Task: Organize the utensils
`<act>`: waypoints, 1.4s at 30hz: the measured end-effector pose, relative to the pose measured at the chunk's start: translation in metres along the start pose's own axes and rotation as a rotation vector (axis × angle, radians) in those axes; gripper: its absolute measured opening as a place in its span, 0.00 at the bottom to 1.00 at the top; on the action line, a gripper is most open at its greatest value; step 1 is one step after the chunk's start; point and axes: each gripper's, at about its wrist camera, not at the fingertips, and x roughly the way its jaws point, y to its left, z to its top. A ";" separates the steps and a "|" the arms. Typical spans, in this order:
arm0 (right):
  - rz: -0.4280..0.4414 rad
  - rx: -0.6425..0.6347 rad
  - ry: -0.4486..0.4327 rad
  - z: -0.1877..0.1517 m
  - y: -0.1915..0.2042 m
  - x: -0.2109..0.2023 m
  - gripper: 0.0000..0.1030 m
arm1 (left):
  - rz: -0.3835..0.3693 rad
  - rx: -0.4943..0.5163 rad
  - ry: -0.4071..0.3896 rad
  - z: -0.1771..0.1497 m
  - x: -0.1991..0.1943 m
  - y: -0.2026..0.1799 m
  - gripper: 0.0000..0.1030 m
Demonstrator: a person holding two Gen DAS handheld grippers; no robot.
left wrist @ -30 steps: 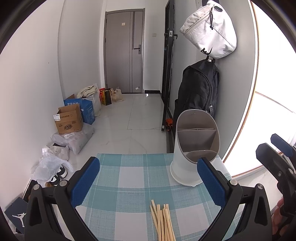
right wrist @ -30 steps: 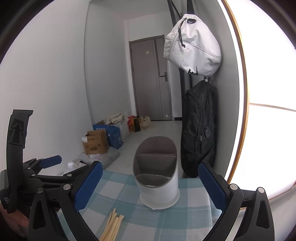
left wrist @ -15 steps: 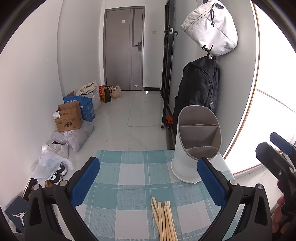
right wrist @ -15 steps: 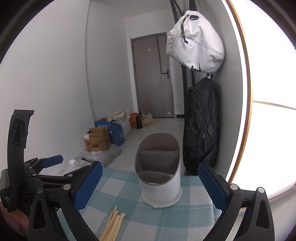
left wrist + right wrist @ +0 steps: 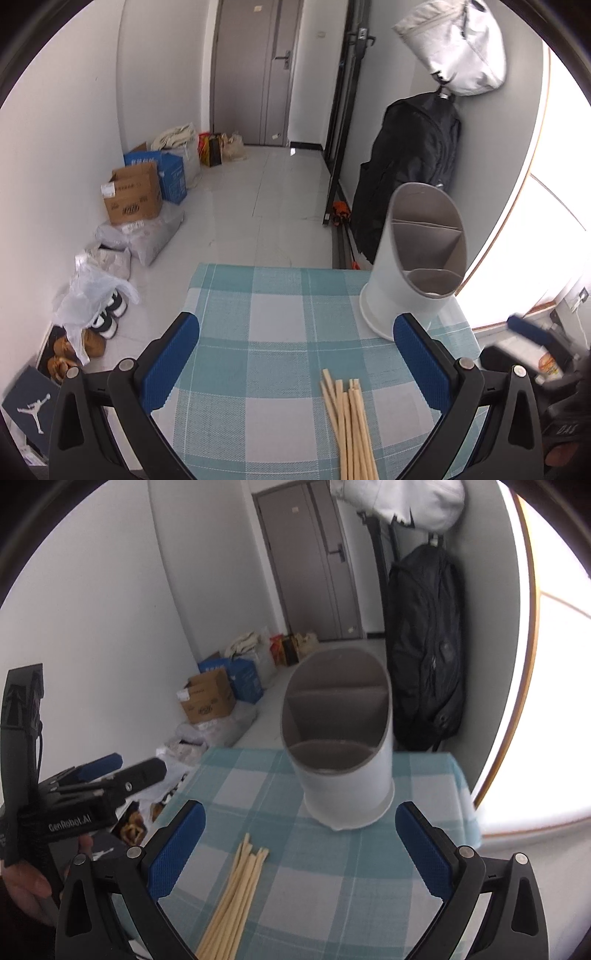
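Note:
A bundle of several wooden chopsticks (image 5: 351,424) lies on the teal checked tablecloth (image 5: 273,332), near the front; it also shows in the right wrist view (image 5: 236,890). A white utensil holder (image 5: 413,266) with grey divided compartments stands at the table's far right, and shows empty in the right wrist view (image 5: 340,753). My left gripper (image 5: 295,365) is open and empty above the cloth, with the chopsticks' tips between its fingers. My right gripper (image 5: 295,849) is open and empty, just in front of the holder and above the chopsticks.
The table's far edge (image 5: 258,267) drops to a tiled floor with cardboard boxes (image 5: 133,197), bags and shoes (image 5: 107,317) at the left. A black backpack (image 5: 410,162) hangs on the wall behind the holder. The left gripper's body shows at the left of the right wrist view (image 5: 85,797).
Both grippers have tilted down and moved forward over the table. The chopsticks and the holder now appear larger and closer. Both grippers stay open.

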 end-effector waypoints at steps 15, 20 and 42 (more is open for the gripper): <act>0.113 0.134 0.494 -0.024 0.028 0.110 0.42 | 0.041 -0.120 0.143 -0.003 0.024 0.053 0.99; 0.049 0.117 0.534 -0.027 0.032 0.116 0.15 | 0.021 -0.167 0.172 -0.003 0.026 0.067 0.99; 0.030 0.188 0.541 -0.027 0.021 0.128 0.16 | -0.038 -0.235 0.225 -0.008 0.031 0.080 0.99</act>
